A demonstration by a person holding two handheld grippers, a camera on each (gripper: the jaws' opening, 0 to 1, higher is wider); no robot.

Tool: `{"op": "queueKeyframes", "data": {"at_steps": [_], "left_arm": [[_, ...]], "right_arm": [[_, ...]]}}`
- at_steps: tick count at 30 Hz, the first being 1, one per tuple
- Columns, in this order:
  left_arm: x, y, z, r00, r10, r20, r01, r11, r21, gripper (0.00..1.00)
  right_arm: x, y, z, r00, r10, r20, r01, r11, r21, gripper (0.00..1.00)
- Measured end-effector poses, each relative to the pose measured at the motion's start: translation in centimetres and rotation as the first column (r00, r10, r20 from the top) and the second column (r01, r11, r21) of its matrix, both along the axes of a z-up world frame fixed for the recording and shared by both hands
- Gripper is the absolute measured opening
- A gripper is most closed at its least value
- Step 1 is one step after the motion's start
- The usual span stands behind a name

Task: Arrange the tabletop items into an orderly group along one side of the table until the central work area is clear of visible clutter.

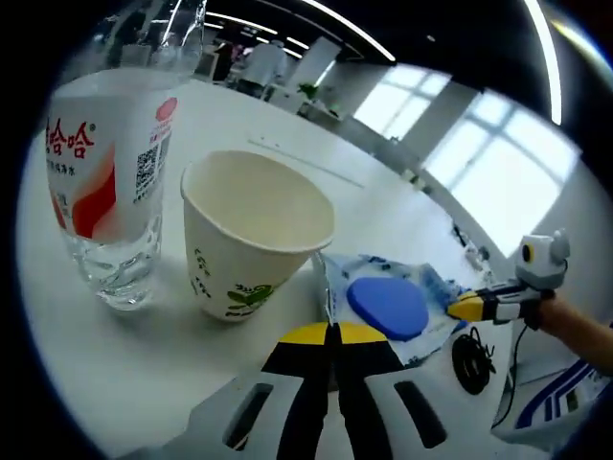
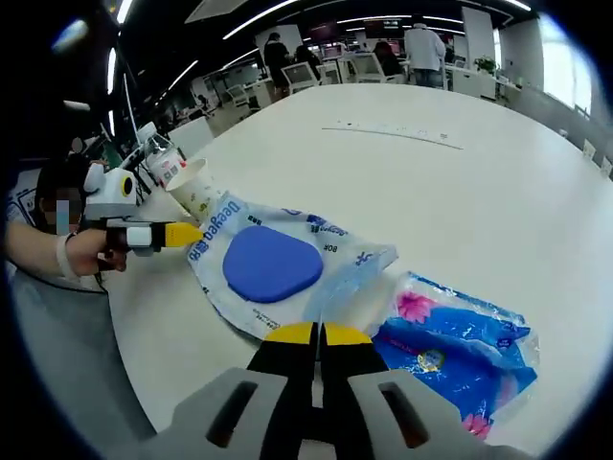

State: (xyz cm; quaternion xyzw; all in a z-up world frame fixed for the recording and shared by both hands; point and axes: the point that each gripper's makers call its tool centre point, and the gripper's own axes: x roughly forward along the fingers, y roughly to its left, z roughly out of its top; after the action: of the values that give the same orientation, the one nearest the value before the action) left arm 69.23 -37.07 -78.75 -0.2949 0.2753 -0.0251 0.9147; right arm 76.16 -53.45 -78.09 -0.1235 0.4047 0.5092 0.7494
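A clear water bottle (image 1: 101,192) with a red and white label stands beside a white paper cup (image 1: 254,235); the cup (image 2: 196,192) and bottle (image 2: 165,163) also appear far left in the right gripper view. A clear wipes packet with a blue oval lid (image 1: 388,307) (image 2: 273,264) lies flat on the white table. My left gripper (image 1: 335,333) (image 2: 196,235) is shut, its tips touching the packet's edge near the cup. My right gripper (image 2: 317,333) (image 1: 450,309) is shut at the packet's opposite edge. Whether film is pinched, I cannot tell.
A blue packet with pink flowers (image 2: 450,345) lies right of my right gripper. A black coiled cable (image 1: 471,359) rests near the table edge. A thin strip (image 2: 393,134) lies mid-table. The white table (image 2: 498,192) stretches bare beyond. People and desks stand far behind.
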Motion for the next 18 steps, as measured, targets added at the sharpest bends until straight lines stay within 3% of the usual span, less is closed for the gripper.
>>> {"op": "queueKeyframes", "data": {"at_steps": [18], "left_arm": [[-0.09,0.25,-0.50,1.000,0.022,-0.006,-0.023,0.999,-0.026,0.00]], "right_arm": [[-0.26,-0.06,-0.55,1.000,-0.008,-0.007,0.008,1.000,-0.008,0.00]]}}
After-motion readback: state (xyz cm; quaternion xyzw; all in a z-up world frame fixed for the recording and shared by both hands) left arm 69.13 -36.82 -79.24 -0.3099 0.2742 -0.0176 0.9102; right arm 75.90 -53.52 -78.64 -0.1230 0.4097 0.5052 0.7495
